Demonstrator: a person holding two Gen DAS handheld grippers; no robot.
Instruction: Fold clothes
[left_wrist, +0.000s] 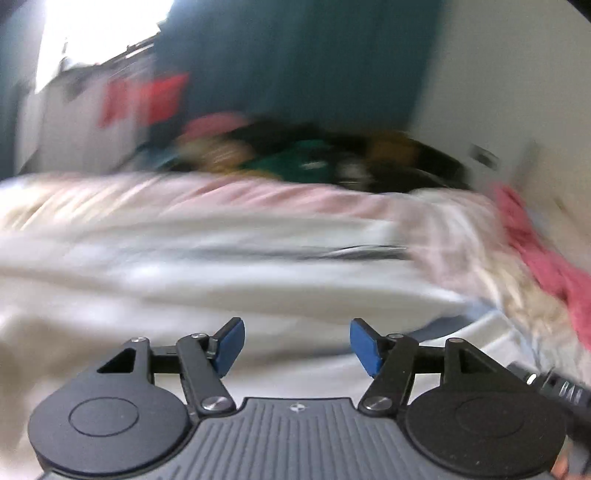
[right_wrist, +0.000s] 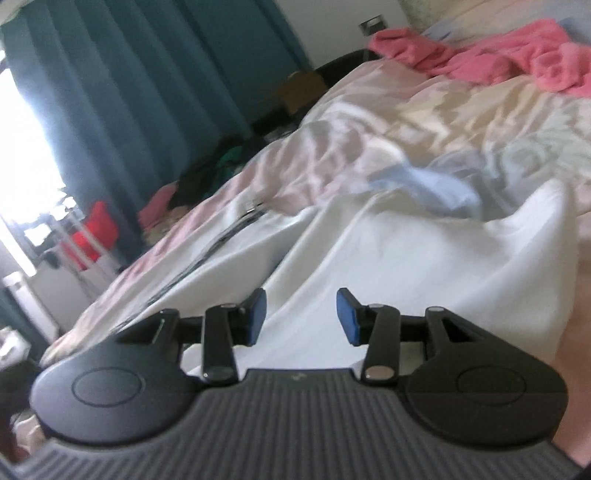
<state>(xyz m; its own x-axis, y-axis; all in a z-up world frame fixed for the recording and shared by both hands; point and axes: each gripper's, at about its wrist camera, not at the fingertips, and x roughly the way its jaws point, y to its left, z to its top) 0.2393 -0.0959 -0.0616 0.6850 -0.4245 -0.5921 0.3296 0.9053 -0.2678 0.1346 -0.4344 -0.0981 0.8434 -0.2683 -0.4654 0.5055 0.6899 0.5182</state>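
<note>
— Teal curtains (right_wrist: 122, 92) hang behind the bed with its pale patterned cover (right_wrist: 424, 122); the white cotton garment (right_wrist: 388, 266) lies rumpled on it.

— And the tongs?

— Left tongs (left_wrist: 297, 345) gape, holding nothing. Right tongs (right_wrist: 301, 317) stand half open above the cloth, gripping nothing.

— Risk?

— Probably pinching the bed cover along with the garment, since both are pale and creased together.

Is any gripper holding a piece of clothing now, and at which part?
Nothing is held. The left gripper and the right gripper are both open above the white garment, with nothing between the pads.
</note>
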